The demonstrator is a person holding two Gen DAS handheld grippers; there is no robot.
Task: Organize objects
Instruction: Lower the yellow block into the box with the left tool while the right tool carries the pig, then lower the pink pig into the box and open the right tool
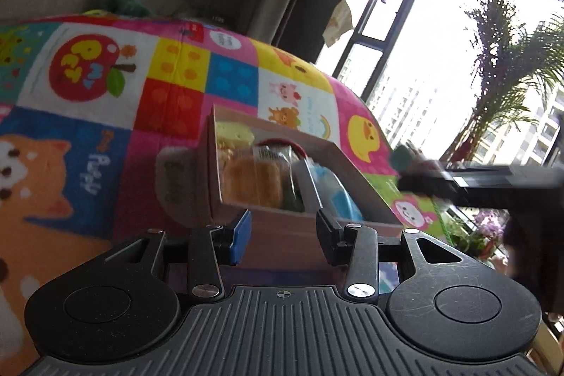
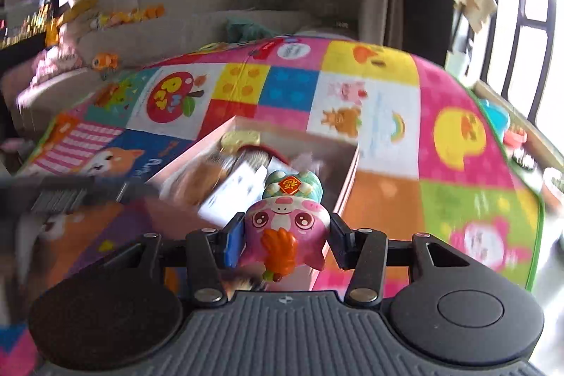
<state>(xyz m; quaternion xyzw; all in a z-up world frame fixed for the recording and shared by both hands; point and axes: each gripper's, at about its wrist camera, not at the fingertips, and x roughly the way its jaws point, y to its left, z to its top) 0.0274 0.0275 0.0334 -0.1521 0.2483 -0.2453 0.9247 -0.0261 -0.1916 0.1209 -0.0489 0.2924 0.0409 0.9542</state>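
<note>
A pink plastic pig figurine with an orange carrot (image 2: pixel 287 228) is clamped in the right gripper (image 2: pixel 285 238) just above the partly filled pink cardboard box (image 2: pixel 347 178), not yet placed, while the left gripper (image 1: pixel 283 235) is held open, empty, at the box's near wall.

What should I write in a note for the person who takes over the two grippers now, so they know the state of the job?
Right gripper: shut on the pink pig toy, held just before the box.
Left gripper: jaws apart, nothing between them, right at the box's near wall.
Box stands on the colourful play mat and already holds several snack packs and small items; blur hides details.
Left to do: put the pig toy in the box and release it. I see no other loose items on the mat.
</note>
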